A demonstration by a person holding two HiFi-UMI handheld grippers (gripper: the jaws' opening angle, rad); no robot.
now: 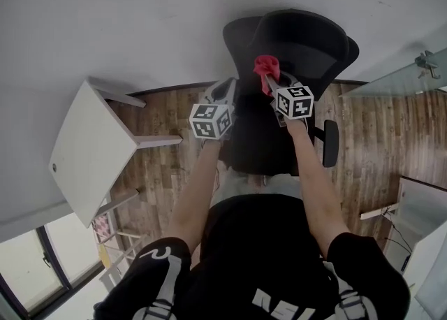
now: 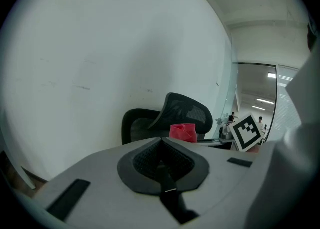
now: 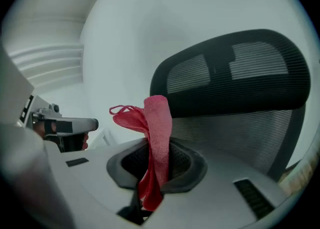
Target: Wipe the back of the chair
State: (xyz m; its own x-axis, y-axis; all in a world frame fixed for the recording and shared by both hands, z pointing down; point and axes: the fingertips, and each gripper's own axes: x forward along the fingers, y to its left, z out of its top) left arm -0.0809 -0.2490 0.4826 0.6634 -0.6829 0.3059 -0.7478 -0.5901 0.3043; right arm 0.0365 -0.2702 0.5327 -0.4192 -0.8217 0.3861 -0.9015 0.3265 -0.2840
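The right gripper (image 3: 154, 169) is pinching a red cloth (image 3: 158, 125) between its pads; the cloth stands up out of the jaws and a folded tail flops toward the left of the right gripper view. Just behind it, filling the right half of that view, is the black mesh chair (image 3: 235, 90), its curved headrest above and the grey mesh back below; the cloth covers a strip of the back's left edge. In the head view the right gripper (image 1: 272, 82) holds the cloth (image 1: 267, 67) against the upper back of the chair (image 1: 307, 39), at upper centre.

The left gripper (image 2: 163, 165) has its jaws pressed together on nothing. In the head view it (image 1: 222, 95) sits just left of the chair's edge, near the right gripper but apart from it.

The person's arms and torso hide most of the seat; one armrest (image 1: 330, 142) shows to the right. A white wall (image 1: 140, 18) is behind the chair, a white table (image 1: 87, 151) lies at centre left, and wooden floor (image 1: 377, 137) spreads to the right
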